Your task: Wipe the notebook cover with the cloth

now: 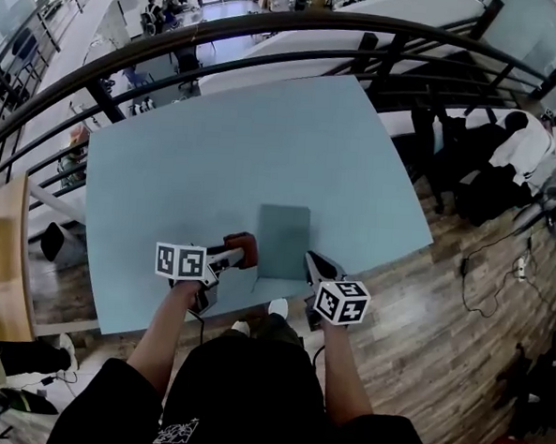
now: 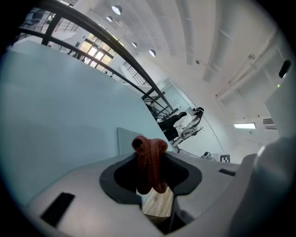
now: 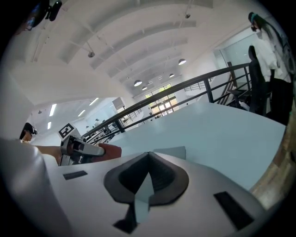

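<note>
One cloth [image 1: 241, 247] sat clenched in the left tool [image 1: 227, 255]; the notebook [image 1: 283, 240] lay just to its right, with the right tool [image 1: 313, 263] closed and empty. Unpinned, the notebook might slide when wiped.

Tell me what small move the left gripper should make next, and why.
Probably slide the left gripper to the right and lower it so the cloth lands on the notebook. The cloth is clamped in that gripper, but in the head view it sits beside the cover's left edge, not yet on it.
</note>
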A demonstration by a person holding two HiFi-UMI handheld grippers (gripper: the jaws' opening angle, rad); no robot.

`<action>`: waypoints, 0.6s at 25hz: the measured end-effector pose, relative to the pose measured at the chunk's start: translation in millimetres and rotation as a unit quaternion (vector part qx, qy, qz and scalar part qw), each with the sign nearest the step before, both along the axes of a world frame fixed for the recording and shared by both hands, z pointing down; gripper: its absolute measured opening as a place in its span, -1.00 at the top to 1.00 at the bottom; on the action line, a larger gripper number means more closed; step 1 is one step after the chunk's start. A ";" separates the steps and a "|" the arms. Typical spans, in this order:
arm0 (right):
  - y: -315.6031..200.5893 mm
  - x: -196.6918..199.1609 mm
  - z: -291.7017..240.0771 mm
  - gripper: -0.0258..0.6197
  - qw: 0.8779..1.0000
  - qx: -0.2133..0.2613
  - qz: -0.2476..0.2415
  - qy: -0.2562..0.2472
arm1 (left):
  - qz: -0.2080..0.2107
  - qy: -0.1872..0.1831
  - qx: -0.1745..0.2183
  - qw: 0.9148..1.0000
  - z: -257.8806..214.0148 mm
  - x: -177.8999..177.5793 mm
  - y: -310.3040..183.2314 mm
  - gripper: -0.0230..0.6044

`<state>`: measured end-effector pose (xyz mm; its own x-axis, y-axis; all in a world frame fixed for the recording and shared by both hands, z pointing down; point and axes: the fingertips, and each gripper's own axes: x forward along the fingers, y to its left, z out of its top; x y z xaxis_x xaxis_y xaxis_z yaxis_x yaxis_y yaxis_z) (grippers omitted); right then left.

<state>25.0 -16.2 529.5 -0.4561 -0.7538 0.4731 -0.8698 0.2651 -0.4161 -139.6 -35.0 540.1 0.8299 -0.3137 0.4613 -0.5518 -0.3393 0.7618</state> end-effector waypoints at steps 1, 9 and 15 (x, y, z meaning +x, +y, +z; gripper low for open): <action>3.2 -1.3 -7.3 0.91 1.000 0.007 0.005 0.001 | 0.003 -0.002 0.010 1.000 -6.2 -2.6 1.3 0.51; 28.5 -13.0 -54.2 0.91 0.998 0.050 0.040 0.027 | 0.013 -0.046 0.103 0.994 -42.3 -26.3 9.1 0.51; 43.1 -12.4 -87.4 0.91 0.994 0.087 0.061 0.030 | 0.011 -0.051 0.155 0.986 -68.0 -29.2 16.7 0.51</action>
<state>12.6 26.9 442.1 -0.3318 -0.8742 0.3545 -0.9215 0.2200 -0.3201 -168.8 -18.4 472.1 0.7919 -0.4360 0.4275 -0.6106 -0.5602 0.5598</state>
